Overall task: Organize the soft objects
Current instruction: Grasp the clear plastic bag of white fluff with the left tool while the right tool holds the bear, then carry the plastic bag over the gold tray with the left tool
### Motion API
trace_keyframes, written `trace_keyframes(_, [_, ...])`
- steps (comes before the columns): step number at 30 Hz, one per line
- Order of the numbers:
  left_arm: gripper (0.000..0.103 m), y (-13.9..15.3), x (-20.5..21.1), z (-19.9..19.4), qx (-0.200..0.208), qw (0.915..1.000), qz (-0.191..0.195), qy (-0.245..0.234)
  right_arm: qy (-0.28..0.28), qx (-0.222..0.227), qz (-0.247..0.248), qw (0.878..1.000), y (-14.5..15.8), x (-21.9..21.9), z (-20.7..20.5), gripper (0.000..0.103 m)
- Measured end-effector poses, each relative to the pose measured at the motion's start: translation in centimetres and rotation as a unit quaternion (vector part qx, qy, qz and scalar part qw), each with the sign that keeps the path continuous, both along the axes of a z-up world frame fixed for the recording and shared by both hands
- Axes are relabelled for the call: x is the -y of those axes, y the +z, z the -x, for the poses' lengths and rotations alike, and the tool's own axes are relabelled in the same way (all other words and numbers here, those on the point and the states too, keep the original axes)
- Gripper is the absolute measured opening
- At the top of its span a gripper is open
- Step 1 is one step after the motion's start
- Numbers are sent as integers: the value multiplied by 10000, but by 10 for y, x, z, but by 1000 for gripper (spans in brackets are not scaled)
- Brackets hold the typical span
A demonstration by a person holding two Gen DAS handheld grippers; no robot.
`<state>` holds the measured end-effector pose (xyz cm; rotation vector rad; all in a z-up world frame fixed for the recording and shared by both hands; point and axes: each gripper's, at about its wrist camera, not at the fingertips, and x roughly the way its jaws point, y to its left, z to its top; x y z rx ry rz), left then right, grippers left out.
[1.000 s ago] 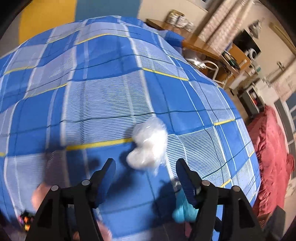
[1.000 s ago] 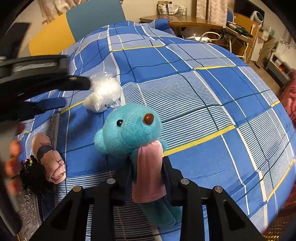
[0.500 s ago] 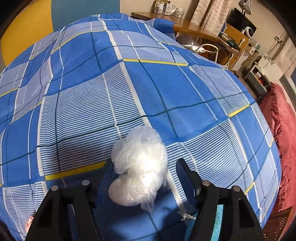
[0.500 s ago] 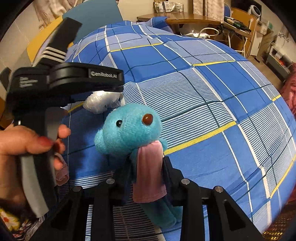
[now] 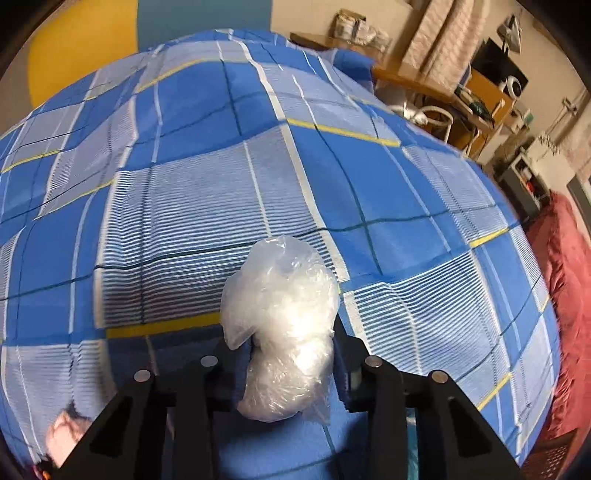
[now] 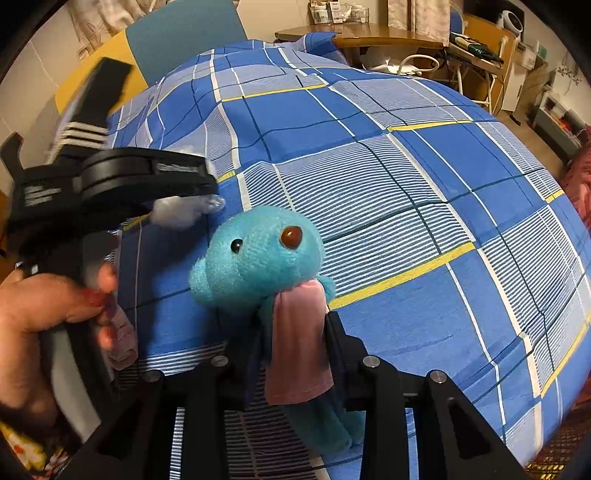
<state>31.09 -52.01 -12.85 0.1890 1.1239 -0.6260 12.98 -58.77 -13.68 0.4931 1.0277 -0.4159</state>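
Note:
A clear plastic bag of white stuffing (image 5: pixel 284 328) sits between the jaws of my left gripper (image 5: pixel 282 350), which is shut on it just above the blue plaid bedspread (image 5: pixel 258 177). The bag also shows in the right wrist view (image 6: pixel 184 210), under the left gripper's black body (image 6: pixel 110 184). My right gripper (image 6: pixel 291 332) is shut on a turquoise plush toy (image 6: pixel 258 258) with a pink scarf, holding it upright by the body over the bedspread (image 6: pixel 406 203).
A pink rolled cloth item (image 6: pixel 122 332) lies on the bed at the left, also in the left wrist view (image 5: pixel 66 432). A wooden desk (image 6: pixel 369 35) and chair stand beyond the bed. A red blanket (image 5: pixel 565 295) lies at the right.
My left gripper moved forward around the white bag and closed on it. The right gripper kept holding the plush toy with little movement.

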Motion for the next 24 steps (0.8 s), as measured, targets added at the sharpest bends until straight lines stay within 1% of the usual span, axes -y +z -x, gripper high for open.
trace_keyframes(3, [37,21,-9,14,142,9996,223,-36,26,4,-4,10000,-1,2,0,33])
trace_keyframes(7, [37,51,-22,32,201,9983,532,-109,102,17,48,9999,-2,3,-1,33])
trace_keyframes(12, [37,92,-58,61,166,9949,979,-149,225,25,190,9996,-4,-1,-1,33])
trace_keyframes(15, [37,113,-79,78,191,9926,1184,-184,292,24,297,9991,-5,-3,-1,33])
trace_keyframes(19, [37,144,-121,102,348,9889,1427,-228,346,53,380,9987,-5,-5,0,33])
trace_keyframes(21, [37,160,-146,115,521,9868,1517,-241,378,50,440,9983,-6,-5,0,33])
trace_keyframes(24, [37,182,-188,130,652,9828,1714,-204,438,44,540,9976,-6,-7,-1,33])
